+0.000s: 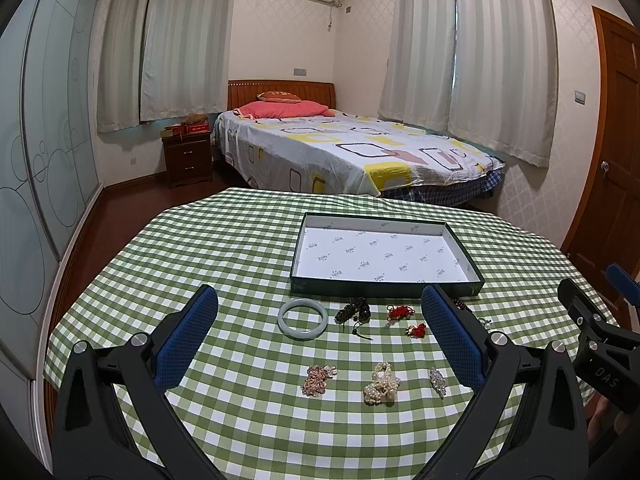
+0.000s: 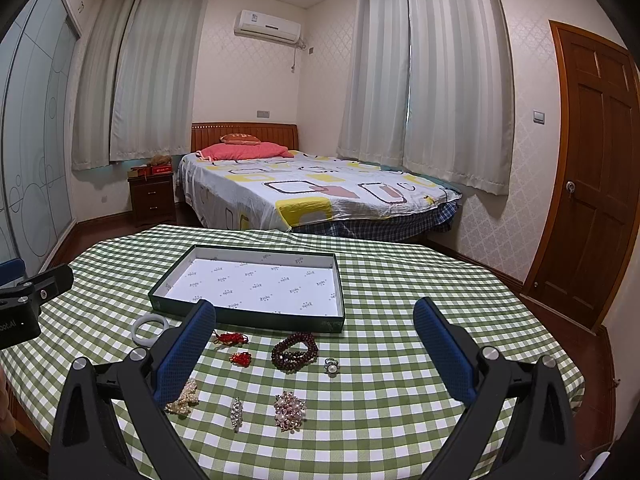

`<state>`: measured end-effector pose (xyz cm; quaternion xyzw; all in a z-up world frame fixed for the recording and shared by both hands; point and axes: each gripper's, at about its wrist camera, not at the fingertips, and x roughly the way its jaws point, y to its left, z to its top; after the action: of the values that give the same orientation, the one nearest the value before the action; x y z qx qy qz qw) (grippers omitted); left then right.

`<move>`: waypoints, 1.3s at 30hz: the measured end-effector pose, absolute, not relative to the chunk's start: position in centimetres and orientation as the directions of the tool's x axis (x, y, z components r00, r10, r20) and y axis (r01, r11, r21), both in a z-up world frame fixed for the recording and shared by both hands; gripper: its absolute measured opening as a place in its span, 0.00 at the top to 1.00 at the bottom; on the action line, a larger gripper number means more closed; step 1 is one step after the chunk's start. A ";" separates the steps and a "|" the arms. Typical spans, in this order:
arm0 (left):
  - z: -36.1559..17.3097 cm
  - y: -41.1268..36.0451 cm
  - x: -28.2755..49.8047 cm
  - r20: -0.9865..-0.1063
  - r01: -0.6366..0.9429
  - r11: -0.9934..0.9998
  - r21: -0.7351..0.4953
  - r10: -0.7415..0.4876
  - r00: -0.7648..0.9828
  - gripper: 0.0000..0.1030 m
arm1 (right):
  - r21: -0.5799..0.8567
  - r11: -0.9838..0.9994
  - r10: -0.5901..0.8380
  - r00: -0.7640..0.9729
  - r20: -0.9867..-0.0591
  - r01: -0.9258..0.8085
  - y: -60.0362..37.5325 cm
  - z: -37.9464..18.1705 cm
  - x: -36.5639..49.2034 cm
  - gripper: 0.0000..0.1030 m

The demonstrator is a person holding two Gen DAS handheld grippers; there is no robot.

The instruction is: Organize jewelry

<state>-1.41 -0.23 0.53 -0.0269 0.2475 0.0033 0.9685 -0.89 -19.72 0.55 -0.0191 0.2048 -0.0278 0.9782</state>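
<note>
Left gripper (image 1: 320,344) and right gripper (image 2: 316,352) both spread wide, nothing held, hovering over the green checked tablecloth (image 1: 240,420). Nearest row: pink bead cluster (image 1: 318,380), pearl bunch (image 1: 382,389), crystal brooch (image 2: 236,412), floral brooch (image 2: 289,408). Next row: jade bangle (image 1: 303,319), dark cord charm (image 1: 354,312), two red knots (image 2: 231,337) (image 2: 241,358), dark red bead bracelet (image 2: 295,351), pearl ring (image 2: 331,365). Beyond them, shallow box (image 2: 156,300), white-lined, no jewelry inside. Bed (image 1: 340,152) behind the table.
</note>
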 end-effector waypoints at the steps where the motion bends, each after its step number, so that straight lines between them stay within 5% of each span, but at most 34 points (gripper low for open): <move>1: 0.5 -0.2 -1.4 -0.480 -0.018 0.999 -0.051 -0.009 0.877 0.04 | -0.049 0.998 -0.062 0.915 -0.400 0.046 -19.7 0.6 -0.9 0.06; 26: -0.7 -0.2 -0.5 -0.502 -0.023 0.999 -0.037 0.001 0.865 0.04 | -0.057 0.997 -0.063 0.908 -0.414 0.043 -19.5 -0.3 -0.5 0.06; 39: -6.6 1.7 2.8 -0.547 -0.050 0.999 0.002 0.043 0.836 0.04 | -0.064 0.998 -0.039 0.889 -0.456 0.011 -20.5 -6.0 1.7 0.06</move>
<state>2.76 1.70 -6.62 -0.0062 0.2852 0.0244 0.9581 1.67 -20.50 -6.03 -0.0300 0.2350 -0.0130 0.9715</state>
